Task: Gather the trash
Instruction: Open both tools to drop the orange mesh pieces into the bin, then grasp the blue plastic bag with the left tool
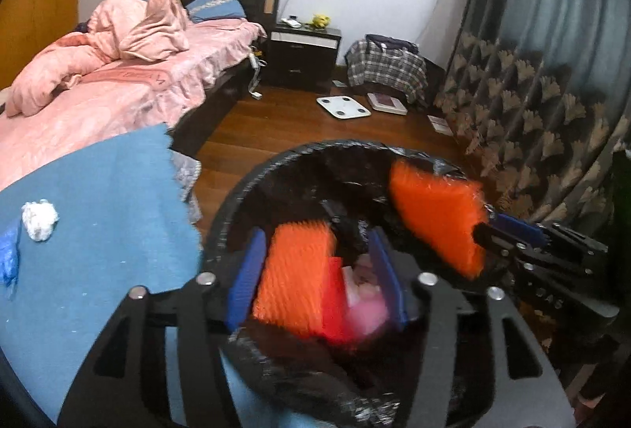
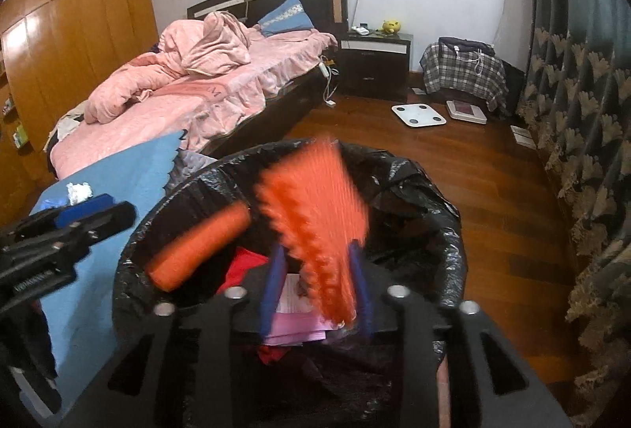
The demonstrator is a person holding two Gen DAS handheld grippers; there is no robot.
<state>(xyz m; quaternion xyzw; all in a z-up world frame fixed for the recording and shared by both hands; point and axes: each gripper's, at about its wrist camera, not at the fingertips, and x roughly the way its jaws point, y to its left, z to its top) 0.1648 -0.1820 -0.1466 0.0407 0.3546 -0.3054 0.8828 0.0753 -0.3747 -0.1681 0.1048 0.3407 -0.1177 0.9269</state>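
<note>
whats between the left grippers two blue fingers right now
An orange foam net, blurred, over the black-lined trash bin, in the left wrist view. Whether the fingers touch it is unclear.

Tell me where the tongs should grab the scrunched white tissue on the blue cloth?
Pinch the crumpled white tissue across its middle, bringing the left tongs down from above. It is a soft, roundish lump lying loose on the flat blue cloth, so no side offers a handle, and a sideways push would probably just roll it away.
</note>
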